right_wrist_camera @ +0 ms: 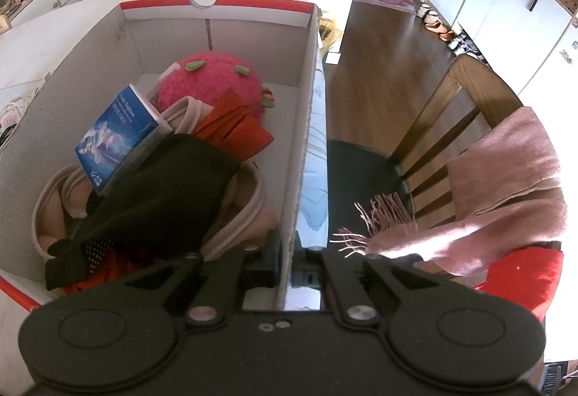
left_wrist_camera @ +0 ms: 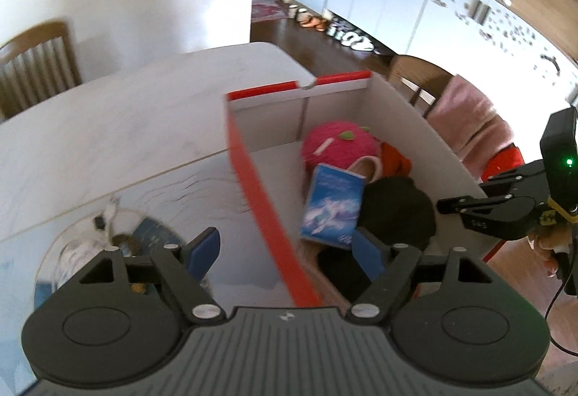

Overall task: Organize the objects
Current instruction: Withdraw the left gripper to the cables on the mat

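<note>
Box is mostly loaded: pink plush at the far end, blue booklet leaning at 10 o'clock of the pile, orange cloth beside it, dark glove draped on top, beige slippers underneath. That part looks done.

My right gripper is pressed together on the box's right wall, one finger inside, one outside, pinching the cardboard near its near corner. My guess is that I'm holding or shifting the box, not loading it.

My left gripper is spread wide and empty, straddling the box's red left wall from above, touching nothing as far as I can see.

Left to do, judging from the left wrist view: a small clutter on the worktop at 8 o'clock of the box – a white cable and some round, dark item. Probably still to be packed.

Poor visibility:
- the clutter is blurred and half behind my left finger; can't identify the pieces.
- box floor at the near end is hidden under the glove and slippers.
- pink scarf on the chair at 3 o'clock: can't tell if it belongs to the job.
- near box wall is cut off by both gripper bodies.
</note>
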Tool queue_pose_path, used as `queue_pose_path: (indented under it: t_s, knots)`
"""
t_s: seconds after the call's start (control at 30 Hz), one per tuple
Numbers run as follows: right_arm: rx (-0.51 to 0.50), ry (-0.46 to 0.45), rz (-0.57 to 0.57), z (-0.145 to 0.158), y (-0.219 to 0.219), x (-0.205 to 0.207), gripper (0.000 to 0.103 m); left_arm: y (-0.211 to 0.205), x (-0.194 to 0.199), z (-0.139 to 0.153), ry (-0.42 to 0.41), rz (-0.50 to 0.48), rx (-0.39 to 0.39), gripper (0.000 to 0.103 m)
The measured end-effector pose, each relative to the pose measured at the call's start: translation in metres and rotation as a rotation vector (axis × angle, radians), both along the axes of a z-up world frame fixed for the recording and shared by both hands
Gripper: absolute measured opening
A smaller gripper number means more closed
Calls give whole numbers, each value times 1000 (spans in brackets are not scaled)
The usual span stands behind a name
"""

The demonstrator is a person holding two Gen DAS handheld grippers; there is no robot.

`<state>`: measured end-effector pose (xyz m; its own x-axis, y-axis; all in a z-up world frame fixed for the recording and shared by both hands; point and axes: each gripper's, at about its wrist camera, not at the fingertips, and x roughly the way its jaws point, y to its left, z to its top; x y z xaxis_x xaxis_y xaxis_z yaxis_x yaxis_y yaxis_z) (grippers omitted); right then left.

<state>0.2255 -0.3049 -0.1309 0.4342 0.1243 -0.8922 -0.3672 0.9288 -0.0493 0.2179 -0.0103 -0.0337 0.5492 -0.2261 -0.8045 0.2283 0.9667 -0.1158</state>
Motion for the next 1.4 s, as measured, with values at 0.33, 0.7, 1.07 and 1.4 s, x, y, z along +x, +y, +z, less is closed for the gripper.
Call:
queue_pose_path:
  t_s: [0.33,0.7,1.07,1.4]
  knots:
    - [-1,9,5,1,0,0,5,67,-24,-4,7,123,-45,92]
    - [-2,11,5,0,0,1,7,113,-44,-31,-15,237,-3,103]
    - [-13,16,6,-5,0,-1,7,142,-40,-68,2,287,87,103]
    - [-21,24,3,-9,2,1,7,154,-35,-89,16,265,102,100]
